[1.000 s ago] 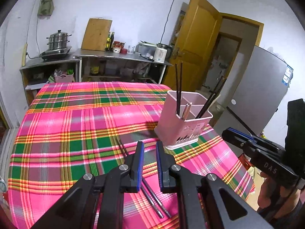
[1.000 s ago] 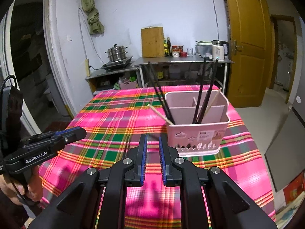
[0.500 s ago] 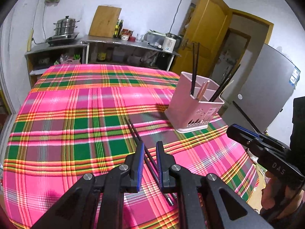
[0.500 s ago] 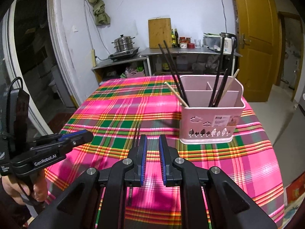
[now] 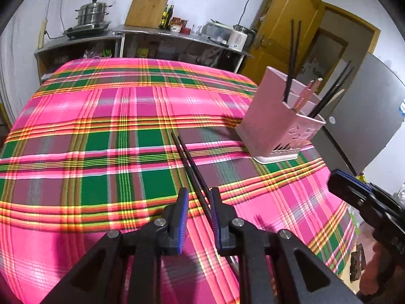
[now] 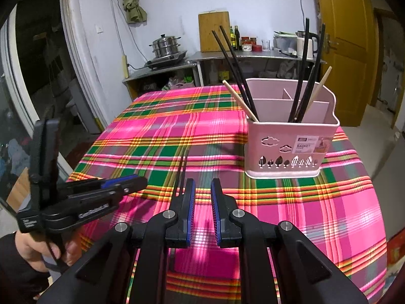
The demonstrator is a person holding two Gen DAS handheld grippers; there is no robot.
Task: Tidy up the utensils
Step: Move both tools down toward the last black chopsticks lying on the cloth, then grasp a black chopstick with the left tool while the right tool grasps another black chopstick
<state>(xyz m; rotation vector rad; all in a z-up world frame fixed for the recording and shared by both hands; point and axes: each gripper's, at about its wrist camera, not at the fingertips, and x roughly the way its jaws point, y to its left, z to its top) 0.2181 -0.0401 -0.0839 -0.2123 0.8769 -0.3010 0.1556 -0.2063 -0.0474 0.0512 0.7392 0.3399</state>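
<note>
A pink utensil basket [image 5: 281,124] stands at the right of the plaid table and holds several black and wooden chopsticks; it also shows in the right wrist view [image 6: 291,141]. A pair of black chopsticks [image 5: 189,164] lies on the cloth, and shows in the right wrist view [image 6: 181,174]. My left gripper [image 5: 198,212] is open and empty just above their near end, which runs between its jaws. My right gripper [image 6: 202,202] is open and empty above the cloth, right of the chopsticks. Each gripper appears in the other's view [image 5: 359,197] [image 6: 101,192].
The plaid tablecloth [image 5: 101,139] covers the table. Behind it stand a steel counter [image 5: 177,33] with a steamer pot [image 5: 93,12], a cutting board, bottles and a kettle. A yellow door [image 6: 344,48] is at the right, a grey fridge [image 5: 367,116] beside the table.
My left gripper has pulled back and lowered over the near end of the lying chopsticks and opened wider. My right gripper has backed away from the basket and opened a little wider.
</note>
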